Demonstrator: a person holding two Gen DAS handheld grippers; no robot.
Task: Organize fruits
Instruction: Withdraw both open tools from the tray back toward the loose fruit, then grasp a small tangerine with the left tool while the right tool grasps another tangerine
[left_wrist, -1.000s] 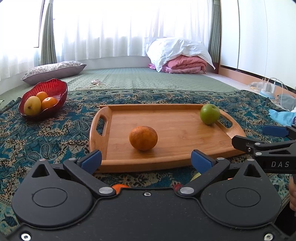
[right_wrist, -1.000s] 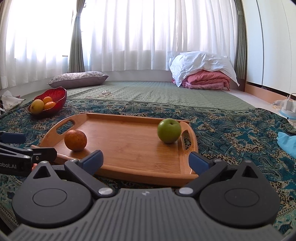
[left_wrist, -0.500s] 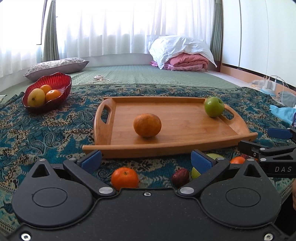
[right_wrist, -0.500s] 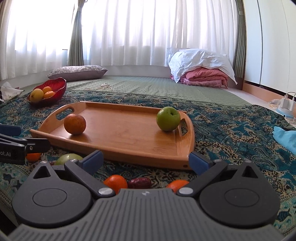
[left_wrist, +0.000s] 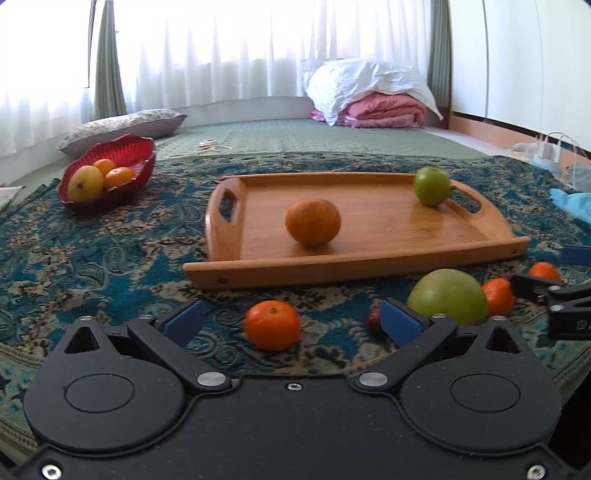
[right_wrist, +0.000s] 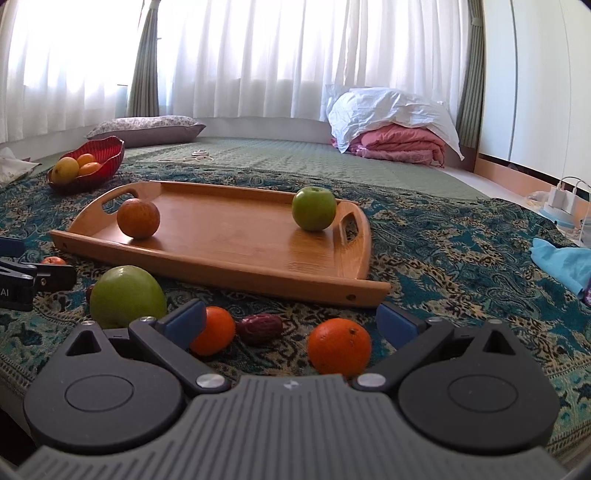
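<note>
Left wrist view: the left tool hangs low over the patterned blanket with its jaws spread wide and nothing gripped. They have just been closing a little, and a small mandarin lies on the blanket between the blue pads, untouched by either. Beyond that mandarin sits the wooden tray, its near rim just behind the loose fruit. On the tray an orange rests near the middle, and a green apple stands at the far right corner, against the right handle. In front of the tray's near rim, toward its right end, a large green apple lies on the blanket with two more mandarins just to its right, and a dark date peeks out beside the tool's right pad. Well to the left of the tray stands a red bowl holding a yellow fruit and two oranges.

Right wrist view: the right tool is likewise wide open and empty. In front of the tray, between this tool's pads, lie a mandarin, the date and a second mandarin, none of them pressed by a pad. The big green apple sits left of them.
</note>
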